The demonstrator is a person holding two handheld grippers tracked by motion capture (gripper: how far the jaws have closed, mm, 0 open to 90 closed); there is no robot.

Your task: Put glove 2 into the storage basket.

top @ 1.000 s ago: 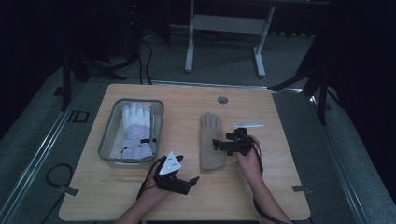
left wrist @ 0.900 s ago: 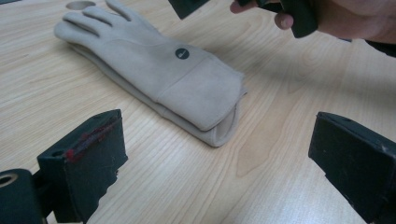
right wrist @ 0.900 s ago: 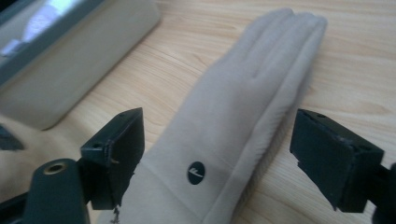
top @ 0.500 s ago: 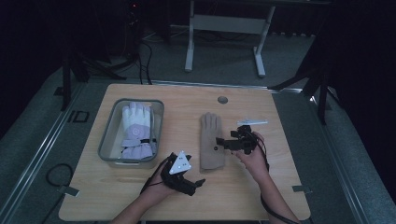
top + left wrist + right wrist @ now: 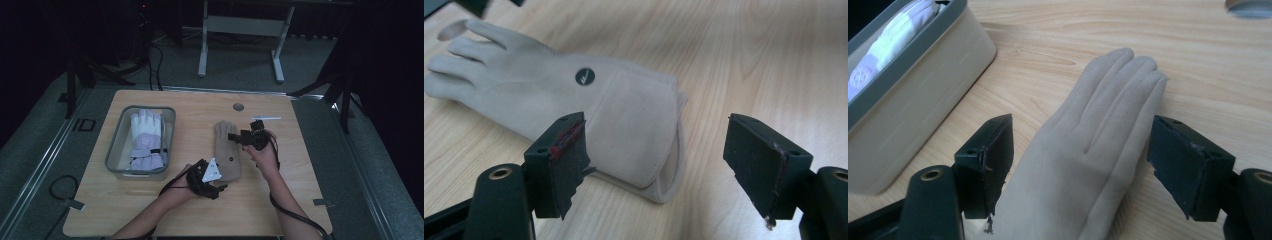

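A beige glove [image 5: 226, 150] lies flat on the wooden table [image 5: 300, 165], fingers pointing away from the person. My left gripper [image 5: 220, 179] is at its cuff. In the left gripper view the cuff [image 5: 644, 130] lies between my open jaws, which have just been closing, and the pads stand clear of it. My right gripper [image 5: 233, 136] comes in from the right over the fingers. Its jaws straddle the glove's fingers [image 5: 1113, 100], have just been closing, and stand open with gaps on both sides.
A grey bin [image 5: 116, 150] at the left holds a white and lavender glove [image 5: 146, 137]; its wall [image 5: 908, 100] is close to my right gripper's left. A round grommet [image 5: 238, 106] and a thin white strip [image 5: 266, 118] lie farther back.
The left hand slid right and slightly away, up to the glove's cuff. The right hand moved away and left along the glove toward its fingers. The glove has not moved.
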